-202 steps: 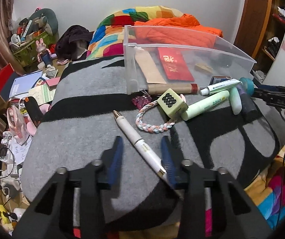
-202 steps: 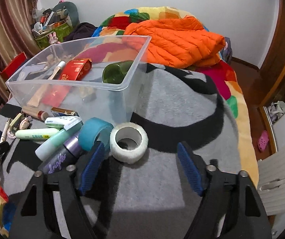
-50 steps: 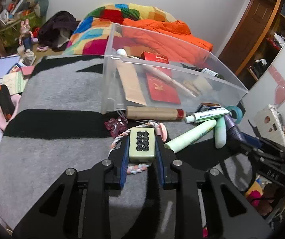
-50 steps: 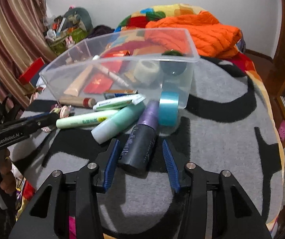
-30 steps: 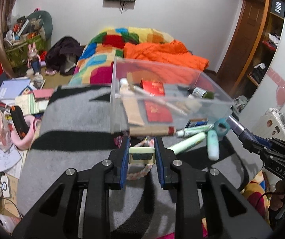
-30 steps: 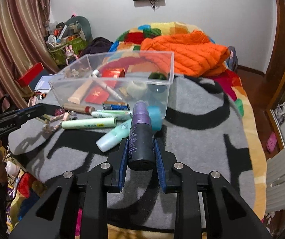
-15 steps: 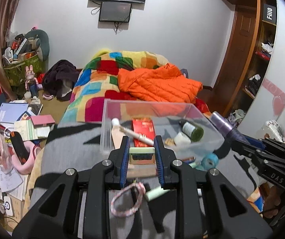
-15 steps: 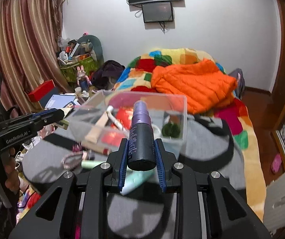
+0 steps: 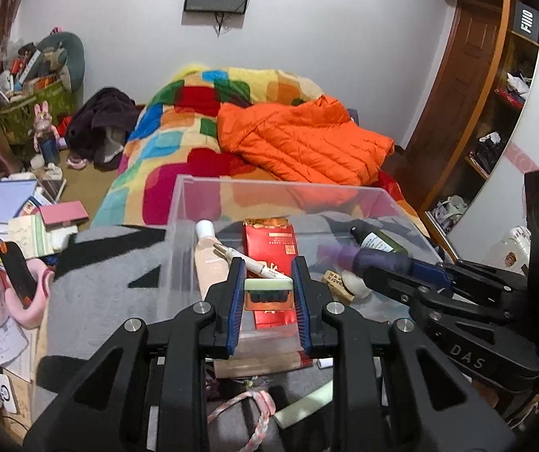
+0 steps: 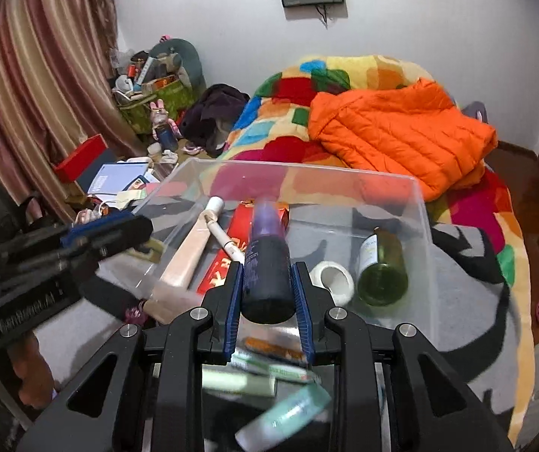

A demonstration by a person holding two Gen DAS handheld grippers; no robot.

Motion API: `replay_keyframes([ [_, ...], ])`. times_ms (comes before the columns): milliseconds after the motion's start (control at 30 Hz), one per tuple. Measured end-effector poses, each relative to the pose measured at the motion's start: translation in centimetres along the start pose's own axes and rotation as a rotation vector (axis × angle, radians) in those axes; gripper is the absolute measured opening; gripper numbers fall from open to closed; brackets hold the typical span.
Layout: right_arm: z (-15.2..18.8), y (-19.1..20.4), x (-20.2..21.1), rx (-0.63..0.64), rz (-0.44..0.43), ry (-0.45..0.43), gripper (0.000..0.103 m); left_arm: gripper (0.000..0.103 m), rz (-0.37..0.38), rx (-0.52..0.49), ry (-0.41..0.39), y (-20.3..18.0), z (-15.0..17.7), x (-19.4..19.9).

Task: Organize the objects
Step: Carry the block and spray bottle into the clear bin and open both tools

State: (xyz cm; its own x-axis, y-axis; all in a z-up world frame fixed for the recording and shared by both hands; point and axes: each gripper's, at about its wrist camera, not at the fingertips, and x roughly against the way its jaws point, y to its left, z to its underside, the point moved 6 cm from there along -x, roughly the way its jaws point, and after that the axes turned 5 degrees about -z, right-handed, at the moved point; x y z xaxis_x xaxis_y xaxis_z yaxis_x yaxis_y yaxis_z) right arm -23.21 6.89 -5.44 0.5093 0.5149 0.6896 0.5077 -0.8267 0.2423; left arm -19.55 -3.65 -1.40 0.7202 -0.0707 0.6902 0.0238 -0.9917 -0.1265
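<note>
A: Left wrist view first. Left gripper (image 9: 268,293) centre frame, jaws pinching the cube (image 9: 268,293), pale green with a dark face toward the lens. What changed?

B: 1.7 s back that cube was on the grey blanket (image 9: 104,263), just being clamped. Now it's lifted and hangs over the near wall of the bin (image 9: 184,203), mid frame. Bracelet (image 9: 254,410) left behind on the blanket, bottom centre.

A: Bin contents here?

B: Red packet (image 9: 271,241), pen (image 9: 254,265), beige tube (image 9: 209,263), green bottle (image 9: 376,243) right of centre, tape roll (image 9: 354,286) partly hidden. Right gripper (image 9: 386,263) comes in from the right edge, purple bottle (image 9: 348,254) blurred in its jaws, also above the bin.

A: Right wrist view.

B: Right gripper (image 10: 267,282) lower centre, jaws pressed on the purple bottle (image 10: 267,263), cap pointing away into the bin (image 10: 416,203). 1.7 s ago the jaws were spread around it on the blanket; now it's airborne over the bin's middle. Left gripper (image 10: 81,237) blurred at the left edge, can't read its jaws from here.

A: What's under it?

B: Tape roll (image 10: 333,277) and green bottle (image 10: 380,263) to the right, red packet (image 10: 228,260) and beige tube (image 10: 183,260) to the left. Green tubes (image 10: 254,380) still outside the bin, bottom of frame, blurred.

A: Meaning for the task?

B: Both items carried to the bin at once, neither released. I'd judge the drop is next, then the leftover tubes and bracelet. Bottle could land on the tape roll and roll.
</note>
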Motion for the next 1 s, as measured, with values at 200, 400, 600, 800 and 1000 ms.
replay_keyframes([
  [200, -0.4, 0.7, -1.0, 0.015, 0.022, 0.018, 0.024, 0.024, 0.007, 0.027, 0.037, 0.4, 0.5, -1.8],
  [400, -0.2, 1.1, -1.4, 0.040, 0.047, 0.039, 0.024, 0.027, 0.004, 0.032, 0.043, 0.8, 0.6, -1.7],
  [600, -0.3, 1.0, -0.1, 0.047, 0.067, 0.013, 0.043, 0.050, -0.007, 0.024, 0.008, 0.8, 0.5, -0.4],
  [800, -0.1, 0.8, 2.8, 0.080, 0.131, -0.044, 0.059, 0.081, -0.068, -0.003, -0.051, 0.7, 0.2, 1.9],
  [1000, 0.8, 0.1, 5.5, 0.091, 0.177, -0.064, 0.074, 0.096, -0.076, -0.017, -0.057, 1.3, 1.2, 3.9],
])
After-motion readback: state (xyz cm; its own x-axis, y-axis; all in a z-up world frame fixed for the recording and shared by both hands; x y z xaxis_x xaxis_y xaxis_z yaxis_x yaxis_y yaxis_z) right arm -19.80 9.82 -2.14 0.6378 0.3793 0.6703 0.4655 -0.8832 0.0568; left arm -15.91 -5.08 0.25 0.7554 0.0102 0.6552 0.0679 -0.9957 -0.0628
